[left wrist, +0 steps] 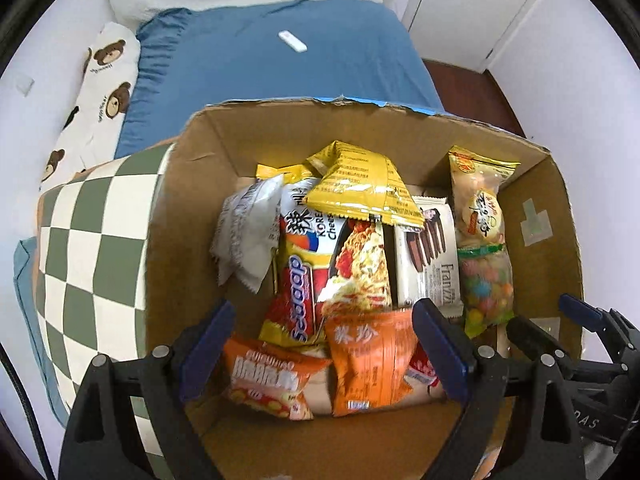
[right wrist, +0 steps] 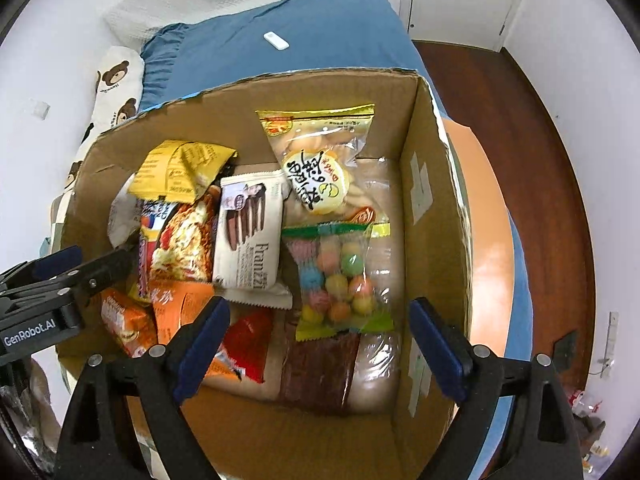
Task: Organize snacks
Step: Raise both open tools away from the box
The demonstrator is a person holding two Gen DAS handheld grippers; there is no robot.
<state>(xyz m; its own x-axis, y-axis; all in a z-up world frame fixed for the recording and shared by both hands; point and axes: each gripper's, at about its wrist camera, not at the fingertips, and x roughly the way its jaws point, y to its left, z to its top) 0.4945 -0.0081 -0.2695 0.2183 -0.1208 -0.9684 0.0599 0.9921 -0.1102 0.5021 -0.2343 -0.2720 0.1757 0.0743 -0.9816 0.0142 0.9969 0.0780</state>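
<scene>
A cardboard box (left wrist: 192,200) on the bed holds several snack packs: a Sedaap noodle pack (left wrist: 320,272), a yellow pack (left wrist: 360,188), a white Franzzi biscuit pack (left wrist: 432,260), a bag of coloured candy balls (left wrist: 484,280) and orange packs (left wrist: 372,364). My left gripper (left wrist: 324,356) is open above the orange packs, holding nothing. In the right wrist view the box (right wrist: 424,208) shows the Franzzi pack (right wrist: 252,236) and the candy bag (right wrist: 340,276). My right gripper (right wrist: 320,348) is open over the box's near right part, empty.
The box sits on a blue bedsheet (left wrist: 260,68) with a small white remote (left wrist: 293,41). A green checkered cushion (left wrist: 96,248) lies left of the box, a bear-print pillow (left wrist: 100,92) beyond. Brown wood floor (right wrist: 520,128) lies to the right.
</scene>
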